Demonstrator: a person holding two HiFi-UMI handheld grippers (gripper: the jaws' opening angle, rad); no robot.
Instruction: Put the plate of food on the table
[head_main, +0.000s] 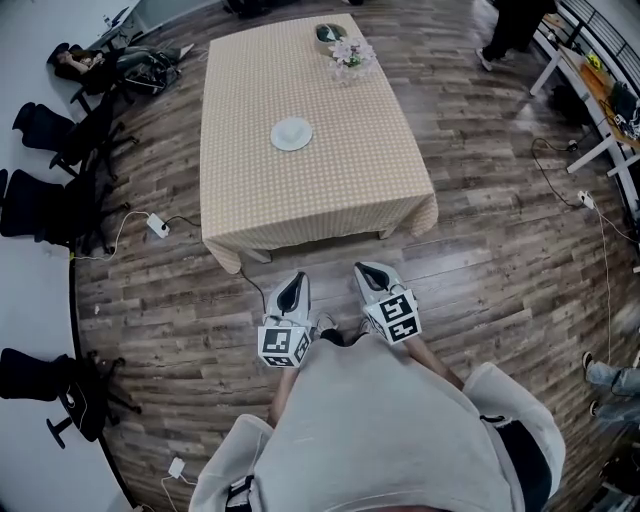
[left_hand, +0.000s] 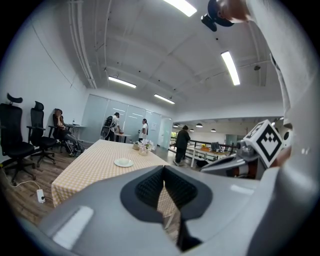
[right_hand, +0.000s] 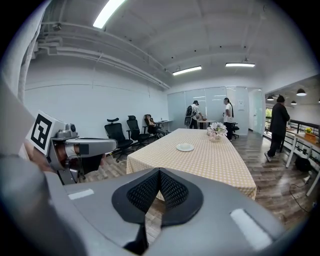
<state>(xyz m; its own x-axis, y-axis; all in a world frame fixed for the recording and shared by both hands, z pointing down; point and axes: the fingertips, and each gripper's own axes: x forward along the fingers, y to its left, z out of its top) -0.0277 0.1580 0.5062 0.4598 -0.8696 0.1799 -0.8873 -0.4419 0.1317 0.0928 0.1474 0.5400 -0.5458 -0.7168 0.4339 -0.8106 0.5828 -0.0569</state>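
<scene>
The left tool (head_main: 292, 285) and right tool (head_main: 372, 275) are both clenched, empty. A white plate (head_main: 291, 133) sits far off on the checked surface (head_main: 340, 190)

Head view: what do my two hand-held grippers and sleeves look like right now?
The left hand-held gripper and the right hand-held gripper both have pale grey, tapered shells with black textured pads inside. Each carries a white cube printed with black square markers. The person wears a light grey long-sleeved top.
</scene>
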